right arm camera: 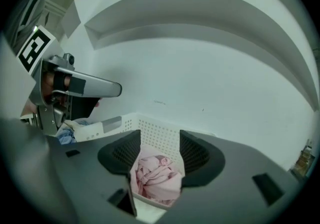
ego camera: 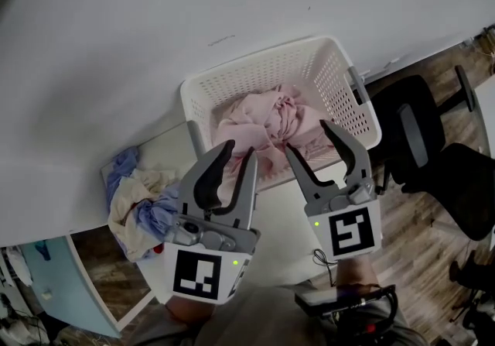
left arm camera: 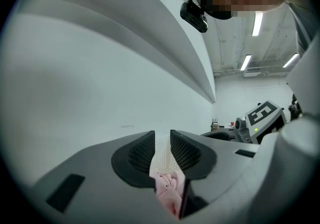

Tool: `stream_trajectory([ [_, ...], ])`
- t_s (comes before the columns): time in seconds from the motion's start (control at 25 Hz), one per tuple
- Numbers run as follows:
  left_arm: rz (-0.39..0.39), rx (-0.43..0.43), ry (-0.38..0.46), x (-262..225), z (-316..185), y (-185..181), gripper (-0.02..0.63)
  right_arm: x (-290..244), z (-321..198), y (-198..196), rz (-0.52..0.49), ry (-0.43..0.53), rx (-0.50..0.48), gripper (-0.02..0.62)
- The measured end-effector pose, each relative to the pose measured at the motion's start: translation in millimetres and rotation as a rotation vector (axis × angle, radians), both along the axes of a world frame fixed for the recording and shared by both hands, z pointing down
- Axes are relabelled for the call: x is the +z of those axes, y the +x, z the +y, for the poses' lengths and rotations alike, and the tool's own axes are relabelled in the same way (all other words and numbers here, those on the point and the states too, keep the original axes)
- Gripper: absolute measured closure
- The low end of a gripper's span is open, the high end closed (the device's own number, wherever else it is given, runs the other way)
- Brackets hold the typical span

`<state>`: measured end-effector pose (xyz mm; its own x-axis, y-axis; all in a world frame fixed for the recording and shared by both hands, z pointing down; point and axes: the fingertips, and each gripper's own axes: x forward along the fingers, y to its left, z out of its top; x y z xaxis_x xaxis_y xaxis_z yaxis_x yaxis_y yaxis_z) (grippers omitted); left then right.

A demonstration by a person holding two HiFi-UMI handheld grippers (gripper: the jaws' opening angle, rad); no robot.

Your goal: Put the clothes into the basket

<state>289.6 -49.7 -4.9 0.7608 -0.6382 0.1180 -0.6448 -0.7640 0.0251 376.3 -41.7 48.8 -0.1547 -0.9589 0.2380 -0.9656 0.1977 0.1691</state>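
A: Where do the clothes stand?

B: 2 lots. 1 pink garment [ego camera: 267, 124] lies bunched inside the basket [ego camera: 349, 81], toward its near wall. A pile [ego camera: 139, 205] of blue and cream cloth sits on the table [ego camera: 166, 149], just beside the basket's left end and outside it. Task looks part done, by my reading.

A: Grippers?

B: Both hover over the basket's near rim, pointing away from the person, nearly level. Left gripper [ego camera: 240, 149]: jaws close to each other with a narrow slot between the pads and nothing in it. The basket wall and pink cloth show through, beyond the tips. Right gripper [ego camera: 308, 137]: jaws wider apart, also empty, with the pink garment framed below and beyond them.

A: What does the next move turn on?

B: The pile lies left of the left gripper and lower, nearer the person than the jaw tips. The right gripper is well apart from it, with the left gripper between. Left is the nearer hand, I judge.

A: Lie of the pile?

B: Long axis runs roughly near to far along the table's left edge, across the basket's long side. The left gripper likely must swing left, dip, and spread wider before biting. Soft heap, so 1 pinch may lift only the top layer.
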Motion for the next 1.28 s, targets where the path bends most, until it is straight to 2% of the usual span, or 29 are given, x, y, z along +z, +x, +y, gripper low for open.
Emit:
stream_trajectory([
  [0.2, 0.028, -0.004, 0.039, -20.1, 24.7, -7.2, 0.543, -32.5, 22.2, -24.0, -0.009, 0.117, -0.048, 0.456],
  [0.4, 0.063, -0.039, 0.097, -46.2, 54.2, -28.7, 0.566, -63.2, 51.9, -52.0, -0.041, 0.185, -0.112, 0.571],
  [0.6, 0.08, -0.077, 0.162, -66.2, 86.7, -53.4, 0.584, -79.8, 81.4, -79.9, -0.057, 0.234, -0.15, 0.58],
  [0.88, 0.08, -0.114, 0.236, -92.0, 135.2, -92.7, 0.598, -92.7, 116.1, -134.5, -0.116, 0.234, -0.263, 0.58],
  [1.0, 0.092, -0.191, 0.259, -104.8, 142.2, -124.1, 0.597, -106.0, 121.5, -165.2, -0.107, 0.245, -0.333, 0.58],
  [1.28, 0.081, -0.493, 0.319, -119.3, 156.2, -240.6, 0.597, -116.0, 122.1, -269.7, -0.135, 0.225, -0.577, 0.58],
])
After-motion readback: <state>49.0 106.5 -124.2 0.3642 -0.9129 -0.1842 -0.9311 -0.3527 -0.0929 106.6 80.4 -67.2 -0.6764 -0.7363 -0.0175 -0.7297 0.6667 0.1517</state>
